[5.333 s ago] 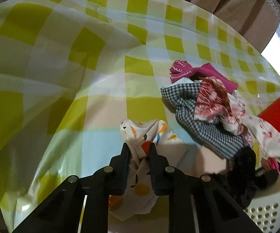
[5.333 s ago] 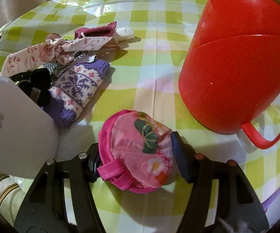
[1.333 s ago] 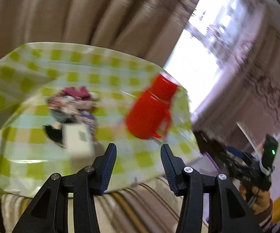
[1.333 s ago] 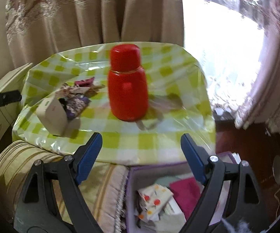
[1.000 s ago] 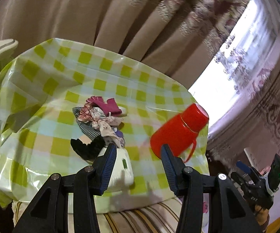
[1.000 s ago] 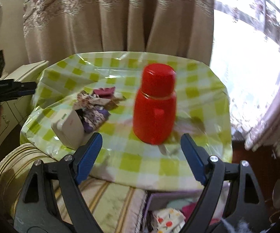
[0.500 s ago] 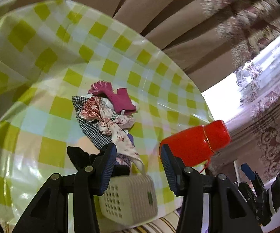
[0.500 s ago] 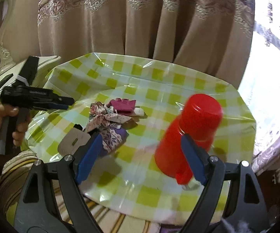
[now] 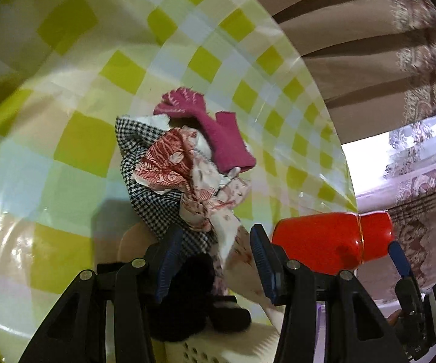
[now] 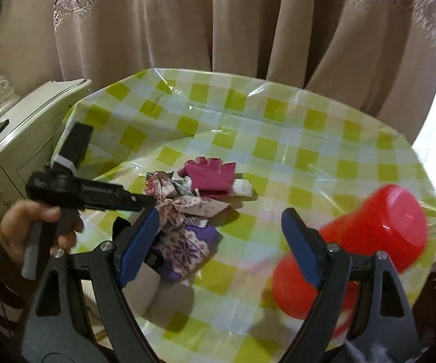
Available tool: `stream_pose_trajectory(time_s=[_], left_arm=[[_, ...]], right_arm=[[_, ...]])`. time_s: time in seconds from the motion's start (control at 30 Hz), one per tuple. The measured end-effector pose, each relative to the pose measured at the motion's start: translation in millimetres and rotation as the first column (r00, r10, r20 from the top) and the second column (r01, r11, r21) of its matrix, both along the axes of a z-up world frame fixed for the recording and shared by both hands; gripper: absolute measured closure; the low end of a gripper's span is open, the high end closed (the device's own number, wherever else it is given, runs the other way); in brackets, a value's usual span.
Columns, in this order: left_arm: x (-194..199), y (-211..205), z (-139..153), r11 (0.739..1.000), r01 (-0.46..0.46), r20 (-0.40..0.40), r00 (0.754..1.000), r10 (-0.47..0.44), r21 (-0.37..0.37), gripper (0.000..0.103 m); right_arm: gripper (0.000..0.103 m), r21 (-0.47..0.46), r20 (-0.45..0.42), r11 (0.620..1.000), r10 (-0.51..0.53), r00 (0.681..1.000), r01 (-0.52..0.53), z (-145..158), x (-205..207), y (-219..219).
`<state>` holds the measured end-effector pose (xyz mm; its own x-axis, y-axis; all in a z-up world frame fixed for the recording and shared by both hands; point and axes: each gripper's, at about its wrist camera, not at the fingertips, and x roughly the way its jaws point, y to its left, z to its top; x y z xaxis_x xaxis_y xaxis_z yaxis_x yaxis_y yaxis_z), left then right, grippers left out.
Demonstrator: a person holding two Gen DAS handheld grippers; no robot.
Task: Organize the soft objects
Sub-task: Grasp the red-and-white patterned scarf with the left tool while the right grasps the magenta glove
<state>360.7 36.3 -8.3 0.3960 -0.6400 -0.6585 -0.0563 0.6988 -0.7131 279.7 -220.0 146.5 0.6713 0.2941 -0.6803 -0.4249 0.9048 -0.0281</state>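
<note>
A heap of soft cloths lies on the green-checked table: a magenta glove [image 9: 214, 127] [image 10: 210, 175], a black-and-white checked cloth [image 9: 145, 181], a red-patterned cloth [image 9: 169, 163], a floral strip [image 10: 187, 204], a purple knit piece [image 10: 184, 245] and a black item [image 9: 187, 296]. My left gripper [image 9: 214, 260] is open and empty, close above the near end of the heap. It shows in the right wrist view [image 10: 96, 195] with its tips at the heap's left side. My right gripper [image 10: 221, 245] is open and empty, higher and farther back.
A white perforated basket [image 9: 218, 348] lies at the heap's near end. A red jug [image 9: 332, 242] [image 10: 360, 251] stands right of the heap. Curtains hang behind the table. A white cabinet [image 10: 21, 127] stands at the left.
Both grippers held cloths 5 s ago and now are empty. In the last second the left gripper has dropped close over the heap; the right has moved toward the table.
</note>
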Motion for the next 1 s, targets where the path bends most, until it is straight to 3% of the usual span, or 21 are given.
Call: stream_pose_trajectory(time_s=[0.4, 0.47, 0.57, 0.83, 1.0], left_arm=[[23.7, -5.4, -27.8, 0.996, 0.014, -0.051, 0.999, -0.019, -0.087, 0.055], [23.5, -7.5, -29.4, 0.996, 0.028, -0.037, 0.999, -0.031, -0.081, 0.066], [21.3, -4.5, -30.0, 0.996, 0.023, -0.027, 0.999, -0.026, -0.092, 0.072], [-0.2, 21.8, -6.4, 0.994, -0.019, 0.059, 0.998, 0.025, -0.109, 0.073], [-15.3, 44.2, 12.3, 0.994, -0.101, 0.114, 0.988, 0.106, -0.043, 0.073]], right_arm=[[0.018, 0.076, -0.174, 0.997, -0.017, 0.985, 0.030, -42.4, 85.2, 22.0], [0.018, 0.071, -0.191, 0.997, -0.021, 0.981, 0.035, -48.7, 98.3, 26.5], [0.018, 0.079, -0.226, 0.996, -0.018, 0.974, 0.037, -60.5, 119.6, 34.0], [0.018, 0.075, -0.331, 0.997, 0.021, 0.943, 0.004, -99.3, 166.4, 65.7], [0.018, 0.071, -0.385, 0.997, 0.037, 0.922, -0.010, -121.2, 185.1, 81.6]])
